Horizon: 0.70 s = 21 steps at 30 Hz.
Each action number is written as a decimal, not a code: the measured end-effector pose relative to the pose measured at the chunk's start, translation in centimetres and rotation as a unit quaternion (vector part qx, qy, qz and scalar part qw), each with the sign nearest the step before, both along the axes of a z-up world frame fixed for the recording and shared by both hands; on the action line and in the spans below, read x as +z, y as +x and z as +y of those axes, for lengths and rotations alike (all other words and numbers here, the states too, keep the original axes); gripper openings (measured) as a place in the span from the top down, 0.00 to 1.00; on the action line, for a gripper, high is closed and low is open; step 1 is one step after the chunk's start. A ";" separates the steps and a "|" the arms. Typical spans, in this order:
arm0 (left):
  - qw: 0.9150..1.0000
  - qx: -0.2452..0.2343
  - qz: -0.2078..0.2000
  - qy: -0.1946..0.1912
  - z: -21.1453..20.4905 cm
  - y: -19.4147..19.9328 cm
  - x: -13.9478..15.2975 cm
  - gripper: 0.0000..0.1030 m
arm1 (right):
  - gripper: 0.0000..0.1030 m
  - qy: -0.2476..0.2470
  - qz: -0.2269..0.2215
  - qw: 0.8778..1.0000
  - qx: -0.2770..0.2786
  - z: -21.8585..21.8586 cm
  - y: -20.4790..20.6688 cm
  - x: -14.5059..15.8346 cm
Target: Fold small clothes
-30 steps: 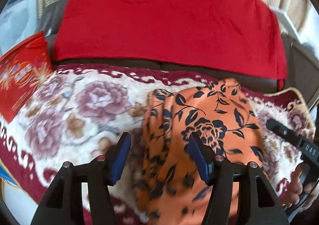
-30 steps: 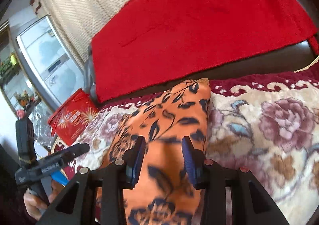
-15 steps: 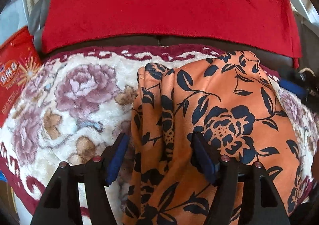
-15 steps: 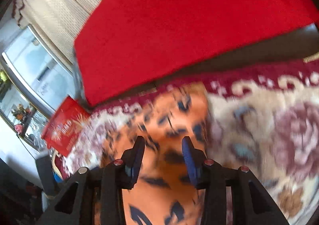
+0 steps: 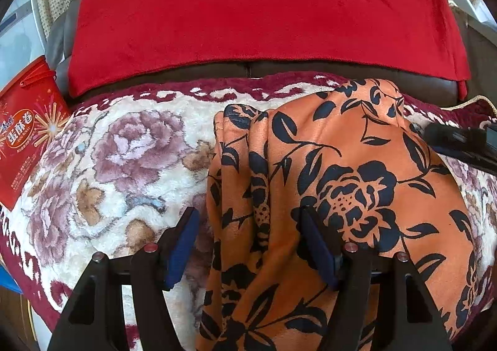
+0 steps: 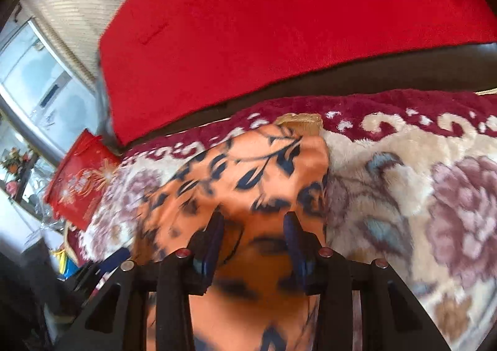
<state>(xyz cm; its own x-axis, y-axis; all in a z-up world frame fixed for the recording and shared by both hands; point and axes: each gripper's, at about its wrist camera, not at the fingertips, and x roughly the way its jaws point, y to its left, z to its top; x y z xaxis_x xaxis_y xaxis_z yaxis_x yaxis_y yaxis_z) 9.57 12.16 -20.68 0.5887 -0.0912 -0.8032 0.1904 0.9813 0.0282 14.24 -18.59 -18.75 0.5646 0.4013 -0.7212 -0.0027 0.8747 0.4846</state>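
The orange cloth [image 5: 335, 170] runs lengthwise away between the spread fingers of the left gripper [image 5: 248, 245] and right gripper [image 6: 253, 239], neither pinching it

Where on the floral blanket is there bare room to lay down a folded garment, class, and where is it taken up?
Free: the floral blanket between the orange garment and the red box, and a patch on the garment's other side. Crowded: the middle, where the garment lies under the left gripper and right gripper.

Chinese characters "蛋酥卷" on our red snack bag [image 5: 26, 136], the smaller print beneath unreadable.
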 end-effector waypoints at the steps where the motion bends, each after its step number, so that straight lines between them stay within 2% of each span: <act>1: 1.000 0.000 -0.001 0.001 -0.1 -0.1 0.1 0.32 | 0.58 0.001 -0.004 1.000 0.007 0.2 -1.2 0.7; 7: 1.000 0.001 -0.005 0.005 0.0 -0.3 0.1 0.32 | 0.58 -0.019 -0.019 0.999 0.038 1.3 -6.1 2.8; 11: 1.000 0.006 -0.011 0.018 -0.2 -0.4 0.1 0.24 | 0.51 -0.045 0.011 0.997 0.055 2.6 -8.2 -0.7; 14: 1.000 0.008 -0.012 0.017 0.1 -0.5 0.1 0.22 | 0.50 -0.083 -0.002 0.994 0.065 3.6 -8.5 -0.6; 17: 1.000 0.004 -0.014 0.015 0.5 -0.6 0.4 0.22 | 0.50 -0.058 -0.006 0.996 0.066 2.9 -8.6 0.1; 21: 0.999 -0.001 -0.021 0.038 0.9 -1.4 1.1 0.22 | 0.50 -0.045 -0.020 0.996 0.078 2.3 -8.8 1.1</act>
<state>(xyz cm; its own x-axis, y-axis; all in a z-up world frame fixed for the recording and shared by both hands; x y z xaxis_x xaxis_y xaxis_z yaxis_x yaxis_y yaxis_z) 8.16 13.06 -19.57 0.6213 -0.0310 -0.7830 0.1890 0.9757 0.1113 5.44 -16.24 -17.62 0.5302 0.4203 -0.7364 -0.1590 0.9024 0.4006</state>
